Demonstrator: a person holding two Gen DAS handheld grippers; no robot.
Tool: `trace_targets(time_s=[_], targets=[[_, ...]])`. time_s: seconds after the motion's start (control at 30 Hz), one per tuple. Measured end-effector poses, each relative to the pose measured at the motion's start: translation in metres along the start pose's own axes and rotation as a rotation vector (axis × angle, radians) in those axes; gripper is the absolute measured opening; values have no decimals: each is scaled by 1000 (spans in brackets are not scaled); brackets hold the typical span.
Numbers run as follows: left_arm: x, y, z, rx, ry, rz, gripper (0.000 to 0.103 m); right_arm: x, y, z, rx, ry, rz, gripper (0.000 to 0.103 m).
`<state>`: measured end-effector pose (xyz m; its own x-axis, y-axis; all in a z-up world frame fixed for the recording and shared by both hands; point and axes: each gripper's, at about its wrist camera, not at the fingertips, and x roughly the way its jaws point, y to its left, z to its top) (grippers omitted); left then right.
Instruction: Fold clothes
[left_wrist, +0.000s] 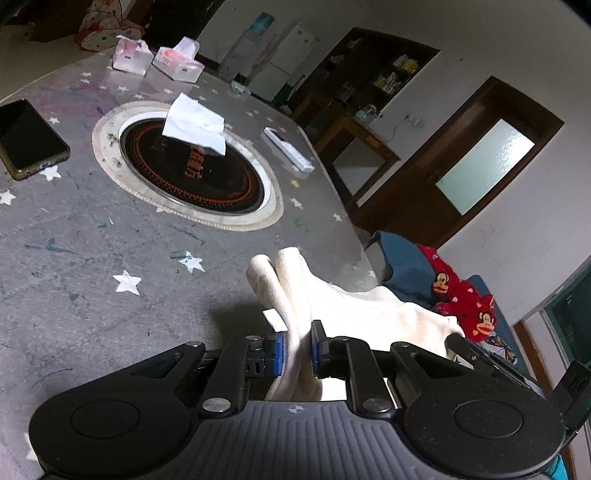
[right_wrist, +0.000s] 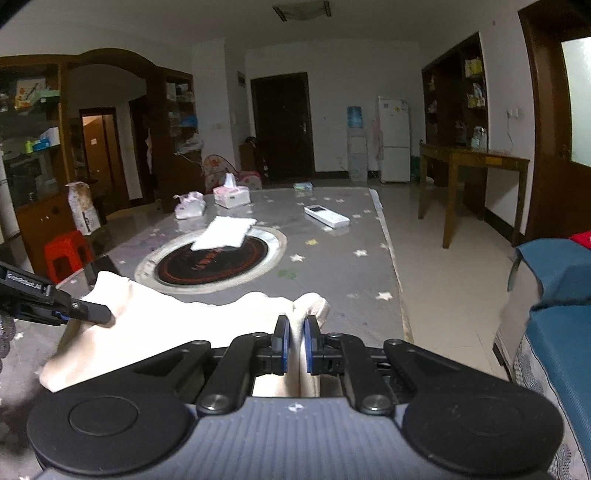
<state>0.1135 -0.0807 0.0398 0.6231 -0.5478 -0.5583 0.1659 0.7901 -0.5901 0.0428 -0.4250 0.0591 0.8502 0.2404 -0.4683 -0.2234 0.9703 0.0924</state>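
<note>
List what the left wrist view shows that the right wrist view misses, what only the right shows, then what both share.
Only the left wrist view: a dark phone on the table, and a red cartoon-print garment on the blue sofa.

Only the right wrist view: a red stool, a ceiling light and a dark door.

Both: the cream garment pinched by the left gripper and the right gripper, the round cooktop, tissue boxes and the white remote.

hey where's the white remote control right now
In the right wrist view the white remote control lies flat on the grey star-patterned table, toward its far right edge, right of the round black cooktop and apart from it.
</note>
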Motion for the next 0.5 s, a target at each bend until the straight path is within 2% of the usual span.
trace_targets(time_s=[0.33,0.5], targets=[[21,19,-3,-17,49,48,17,36,-17,-21,37,86,-21,8],[23,25,-4,-10,65,68,21,44,-25,-29,48,141,-57,10]])
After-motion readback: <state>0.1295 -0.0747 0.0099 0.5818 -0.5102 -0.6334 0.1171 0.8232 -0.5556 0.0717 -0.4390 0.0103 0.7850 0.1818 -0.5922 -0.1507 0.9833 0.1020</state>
